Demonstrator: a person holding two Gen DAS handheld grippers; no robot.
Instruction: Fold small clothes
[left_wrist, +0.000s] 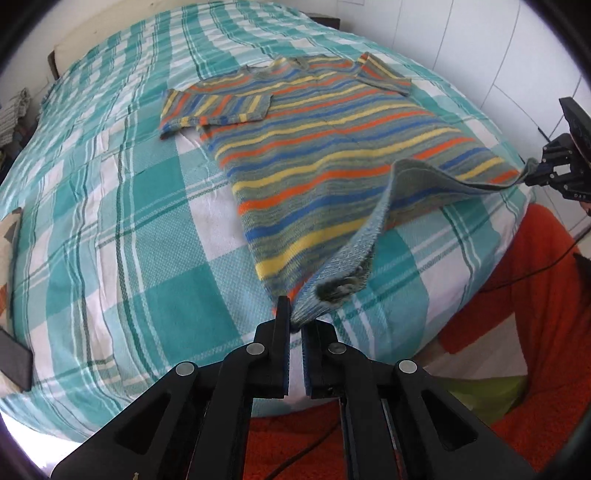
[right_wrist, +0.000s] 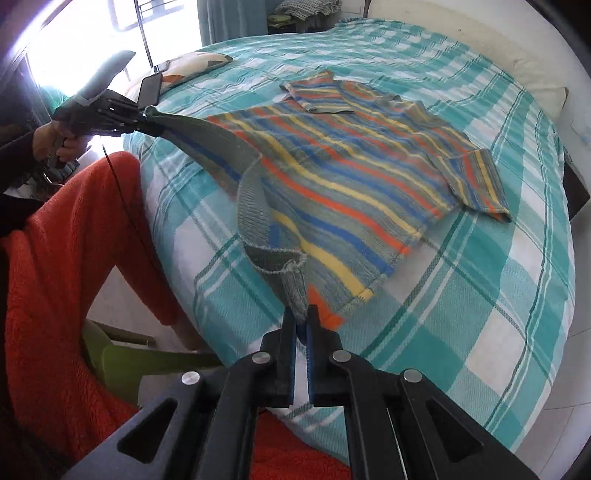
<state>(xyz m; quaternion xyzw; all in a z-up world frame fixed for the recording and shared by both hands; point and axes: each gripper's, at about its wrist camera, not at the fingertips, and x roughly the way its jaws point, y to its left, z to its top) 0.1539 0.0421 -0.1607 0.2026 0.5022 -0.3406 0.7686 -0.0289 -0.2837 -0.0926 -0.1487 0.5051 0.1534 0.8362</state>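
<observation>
A small striped knit sweater (left_wrist: 332, 122) in grey, orange, yellow and blue lies flat on the bed, both sleeves folded in over the body. It also shows in the right wrist view (right_wrist: 351, 173). My left gripper (left_wrist: 295, 321) is shut on one bottom hem corner, lifted off the bed. My right gripper (right_wrist: 302, 317) is shut on the other hem corner. The hem hangs raised between them. Each gripper shows in the other's view: the right one (left_wrist: 532, 177), the left one (right_wrist: 147, 118).
The bed has a teal and white plaid cover (left_wrist: 110, 221). A patterned pillow (right_wrist: 192, 66) and a dark phone (right_wrist: 149, 90) lie near its edge. The person's orange fleece legs (right_wrist: 66, 258) and a green object (right_wrist: 122, 362) are beside the bed.
</observation>
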